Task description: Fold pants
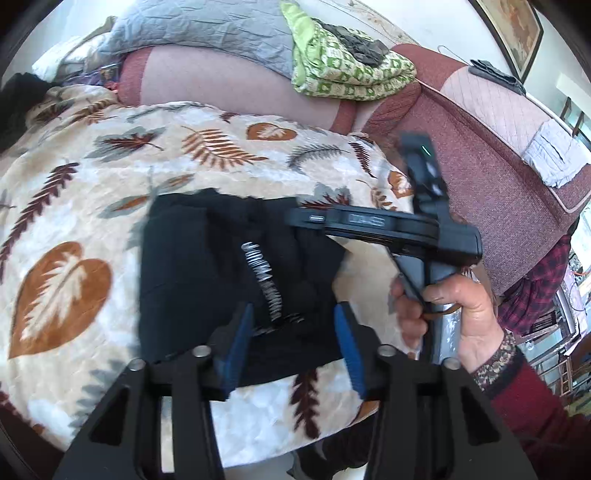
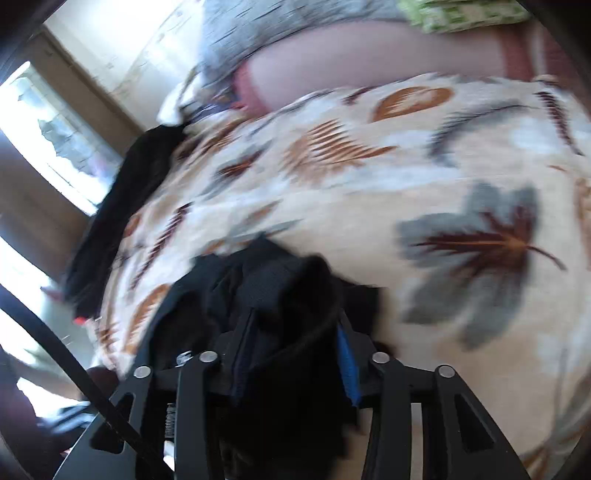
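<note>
**Folded black pants lying between the parted left jaws; dark cloth bunched in the right jaws**

The left gripper (image 1: pixel 293 347) is pointing down at the bed with its jaws standing partly spread. Its blue pads (image 1: pixel 240 347) are sitting either side of the near edge of the black pants (image 1: pixel 207 273), with a gap showing between each pad and the cloth, so nothing is being pinched. The pants are lying folded into a compact dark block on the leaf-print blanket (image 1: pixel 74 192), stretching from between the jaws out ahead of them; a line of white lettering (image 1: pixel 264 280) is running up the fabric just beyond the jaw tips. To the right of the jaws, a hand (image 1: pixel 447 317) in a dark red sleeve (image 1: pixel 532 417) is gripping the handle of the right gripper (image 1: pixel 424 166), seen side-on, whose fingertips are blurring above the blanket's far right edge. Beyond the blanket, a maroon sofa (image 1: pixel 480 158) is carrying a green patterned quilt (image 1: pixel 351 70) and a grey cushion (image 1: pixel 207 29).

In the right wrist view, heavily smeared by motion, the right gripper (image 2: pixel 295 354) is showing jaws partly spread, with black cloth bunching up between them and covering the left finger; only the right blue pad (image 2: pixel 347 365) is showing. Whether the pads are pressing on that cloth I cannot tell. Ahead of the jaws, the blanket is spreading out, another dark garment (image 2: pixel 122 206) is lying along its far left edge, and a bright window (image 2: pixel 44 122) is glowing beyond.
</note>
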The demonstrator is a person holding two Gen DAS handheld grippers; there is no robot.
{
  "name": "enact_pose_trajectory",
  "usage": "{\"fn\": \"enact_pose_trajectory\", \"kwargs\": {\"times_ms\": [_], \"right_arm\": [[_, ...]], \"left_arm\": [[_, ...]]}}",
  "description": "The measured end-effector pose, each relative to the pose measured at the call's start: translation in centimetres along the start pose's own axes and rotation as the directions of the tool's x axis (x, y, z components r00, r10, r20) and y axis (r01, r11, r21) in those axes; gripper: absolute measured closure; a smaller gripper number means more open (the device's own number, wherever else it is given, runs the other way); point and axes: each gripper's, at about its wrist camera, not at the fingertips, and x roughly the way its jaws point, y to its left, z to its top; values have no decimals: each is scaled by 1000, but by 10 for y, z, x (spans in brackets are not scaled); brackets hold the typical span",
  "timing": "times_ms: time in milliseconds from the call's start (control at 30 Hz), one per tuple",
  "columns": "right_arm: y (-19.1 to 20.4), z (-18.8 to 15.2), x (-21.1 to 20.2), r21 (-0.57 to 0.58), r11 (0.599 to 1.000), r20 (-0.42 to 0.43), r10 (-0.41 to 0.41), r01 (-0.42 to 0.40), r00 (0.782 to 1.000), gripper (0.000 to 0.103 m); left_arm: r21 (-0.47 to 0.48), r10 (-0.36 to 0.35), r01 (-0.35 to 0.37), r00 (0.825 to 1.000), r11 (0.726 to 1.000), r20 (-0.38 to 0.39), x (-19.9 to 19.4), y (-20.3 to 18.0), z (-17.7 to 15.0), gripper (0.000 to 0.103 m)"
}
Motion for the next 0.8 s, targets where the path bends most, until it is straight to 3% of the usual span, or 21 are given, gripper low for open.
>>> {"fn": "enact_pose_trajectory", "kwargs": {"times_ms": [67,167,233,400,500,533,600,667,800], "right_arm": [[-24,-6,-10,59,998,39,2,-4,999,42],[-59,-17,-29,185,982,114,16,-37,993,41],[-66,-19,-39,213,970,148,83,-114,985,43],[-29,-26,-49,89,974,165,191,-207,968,58],[-4,-32,-43,34,962,129,266,-272,955,58],[2,-35,-41,26,965,114,255,-260,960,58],[12,-40,-29,12,988,65,150,-151,987,56],[20,-49,-15,-13,998,20,63,-62,998,56],[38,-57,-5,-82,995,11,58,-57,998,58]], "left_arm": [[-14,36,-36,999,999,16,-10,11,0,50],[-59,86,-83,995,995,43,-15,31,5,48],[-104,103,-98,994,990,41,-12,46,12,48],[-208,92,-90,996,974,3,7,68,14,48],[-195,106,-108,994,975,-21,14,66,4,48],[-183,120,-122,993,976,-22,16,64,2,48],[-161,144,-146,989,976,-22,18,62,-1,46],[-149,148,-150,989,977,-23,20,60,-3,44],[-141,150,-152,988,978,-25,21,59,-4,43]]}}
